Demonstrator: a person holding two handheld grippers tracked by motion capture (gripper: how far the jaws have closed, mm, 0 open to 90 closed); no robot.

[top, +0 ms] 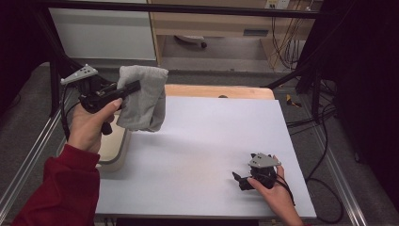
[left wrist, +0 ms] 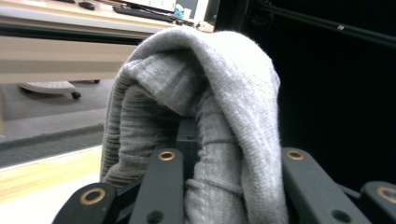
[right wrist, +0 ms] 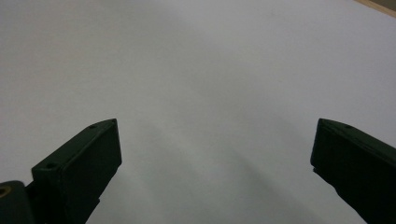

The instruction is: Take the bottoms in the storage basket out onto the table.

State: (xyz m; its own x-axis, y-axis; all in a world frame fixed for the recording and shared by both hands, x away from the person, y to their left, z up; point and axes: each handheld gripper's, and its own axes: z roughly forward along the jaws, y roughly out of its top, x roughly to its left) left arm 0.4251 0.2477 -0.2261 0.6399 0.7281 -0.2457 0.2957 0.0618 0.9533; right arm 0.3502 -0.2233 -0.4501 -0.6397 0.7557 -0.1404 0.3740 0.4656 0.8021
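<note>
A: What does the figure show in hand?

B: The left hand-held gripper (top: 134,88) holds a grey knitted garment (top: 143,96) up in the air above the far left corner of the worktop (top: 211,141). Its jaws are clamped on a bunched fold near the top, and the rest hangs down clear of the white surface. In the left gripper view the cloth (left wrist: 205,116) drapes over and between the jaws, with a ribbed edge running down the middle.

A: And the other hand?

B: The right hand-held gripper (top: 241,181) rests low near the front right of the worktop, well apart from the garment. Its jaws stand wide apart with nothing between them, as the right gripper view shows over bare white surface (right wrist: 210,70).

A: How is the step best done?

B: Probably by keeping the left grip firm on the fold and bringing the right gripper to a free hanging edge rather than the bunched mass. A pinch on one layer would likely let the cloth spread flat; gathering several layers risks keeping it crumpled.
</note>
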